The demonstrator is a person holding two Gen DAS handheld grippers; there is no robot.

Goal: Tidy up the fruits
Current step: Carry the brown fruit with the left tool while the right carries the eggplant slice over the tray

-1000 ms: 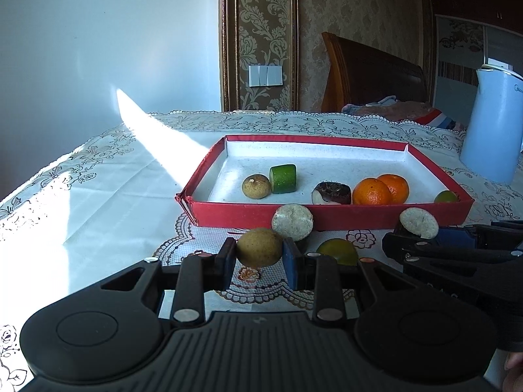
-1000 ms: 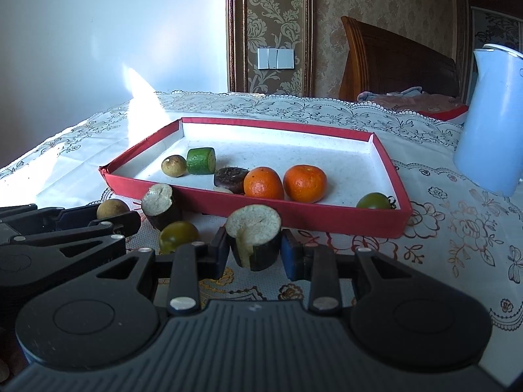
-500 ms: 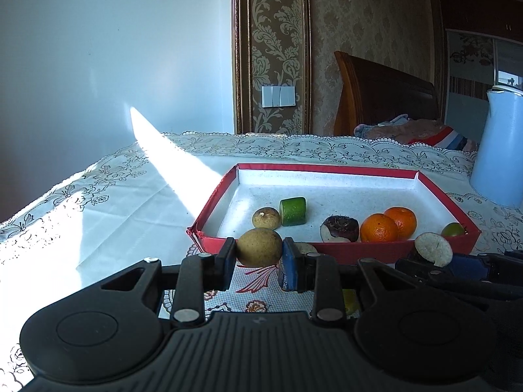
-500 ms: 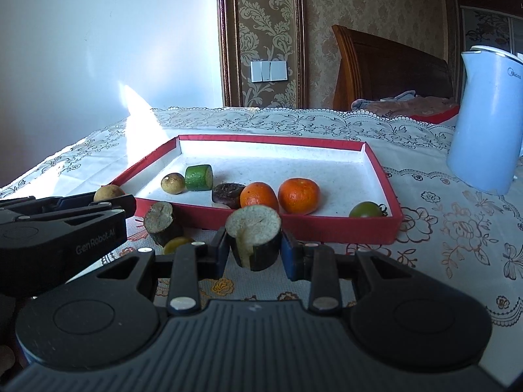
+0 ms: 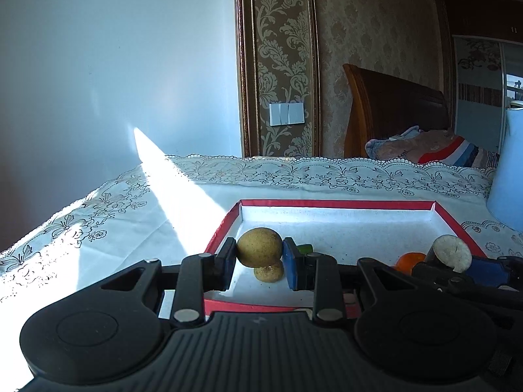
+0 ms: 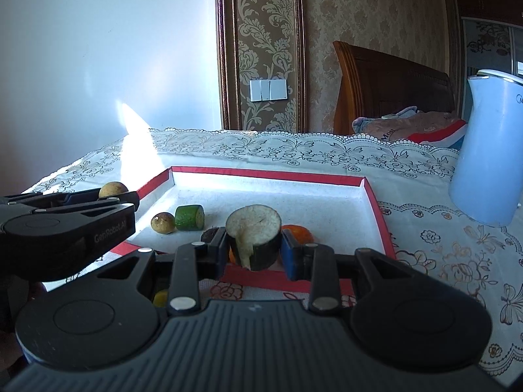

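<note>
Carrying two pieces at once toward the shallow red-walled tray with the white floor, the person looks to be midway through the placing step. The left gripper is clenched on a round tan-brown fruit with matte skin, held above the tray's near left corner, directly over a smaller tan round fruit that lies on the tray floor. The right gripper is clamped on a dark-skinned cut chunk with a pale flat face, hanging over the tray's near wall.

Already lying in the tray, seen from the right wrist view, are the green cut cylinder, an orange round fruit partly hidden behind the right gripper's blue pad, and a dark piece behind the other finger. A yellowish fruit lies on the lace-patterned tablecloth, outside the tray.

Next, each gripper would need to come down over bare floor and let go; the left should probably shift aside first, lest its fruit land on the one below and roll.

Readable writing: "GenRobot.AI" is moulded on the left gripper's body in the right wrist view. The pale blue jug bears a mark cut off at the frame edge, and the striped cloth behind carries lettering too small to read.
</note>
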